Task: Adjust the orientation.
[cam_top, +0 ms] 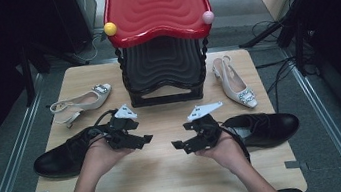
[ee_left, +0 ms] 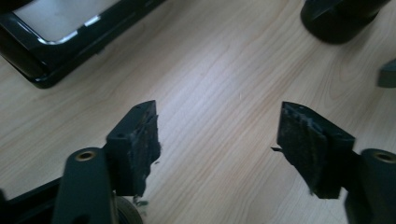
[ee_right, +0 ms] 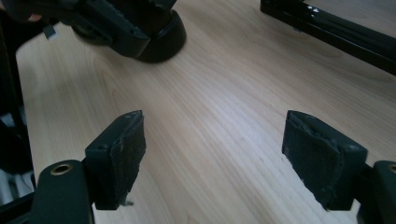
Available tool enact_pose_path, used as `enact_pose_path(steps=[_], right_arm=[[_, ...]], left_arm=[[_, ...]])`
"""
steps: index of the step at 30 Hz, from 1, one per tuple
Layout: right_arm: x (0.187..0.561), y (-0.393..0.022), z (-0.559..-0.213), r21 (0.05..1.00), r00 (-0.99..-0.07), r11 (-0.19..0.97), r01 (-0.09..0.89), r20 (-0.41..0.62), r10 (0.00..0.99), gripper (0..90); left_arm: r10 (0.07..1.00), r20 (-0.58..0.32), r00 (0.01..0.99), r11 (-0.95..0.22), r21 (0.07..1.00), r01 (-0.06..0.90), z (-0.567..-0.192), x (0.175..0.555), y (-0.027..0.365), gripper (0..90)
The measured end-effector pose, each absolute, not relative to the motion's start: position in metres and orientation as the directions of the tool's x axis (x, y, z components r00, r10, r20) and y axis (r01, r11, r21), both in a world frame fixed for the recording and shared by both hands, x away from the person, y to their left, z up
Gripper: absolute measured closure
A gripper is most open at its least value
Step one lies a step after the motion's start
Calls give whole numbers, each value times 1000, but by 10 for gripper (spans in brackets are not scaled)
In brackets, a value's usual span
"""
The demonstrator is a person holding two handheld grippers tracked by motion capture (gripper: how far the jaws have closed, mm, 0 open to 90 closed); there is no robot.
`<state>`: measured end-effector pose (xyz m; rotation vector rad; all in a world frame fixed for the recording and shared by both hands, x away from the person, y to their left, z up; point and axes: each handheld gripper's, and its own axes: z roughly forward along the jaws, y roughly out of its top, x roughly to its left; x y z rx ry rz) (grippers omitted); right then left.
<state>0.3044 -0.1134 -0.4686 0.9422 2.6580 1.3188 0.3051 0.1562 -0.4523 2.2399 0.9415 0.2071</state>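
Note:
Two black leather shoes lie on the wooden table (cam_top: 170, 177), one at the left (cam_top: 63, 156) and one at the right (cam_top: 266, 127). A white heeled shoe (cam_top: 81, 102) lies at the back left and another (cam_top: 235, 87) at the back right. My left gripper (cam_top: 142, 140) and right gripper (cam_top: 180, 145) hover over the table's middle, tips facing each other, each beside its near black shoe. The left gripper (ee_left: 219, 140) is open over bare wood. The right gripper (ee_right: 215, 149) is open too, nothing between its pads (ee_right: 121, 154).
A shoe rack with a red top shelf (cam_top: 156, 7) and a black lower shelf (cam_top: 165, 71) stands at the table's back centre. Its black base (ee_left: 46, 60) (ee_right: 336, 28) lies just beyond both grippers. Metal rails run along both table sides.

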Motion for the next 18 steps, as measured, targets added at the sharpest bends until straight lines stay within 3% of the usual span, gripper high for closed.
enact_pose_path(steps=[10,18], right_arm=[[312,-112,-495,715,-825,481,508,242,511,372],[309,-111,-492,736,-836,473,484,229,500,389]], left_arm=[[668,-161,727,-484,648,588,-458,307,176,385],[673,-187,716,-453,660,599,-453,300,189,462]])
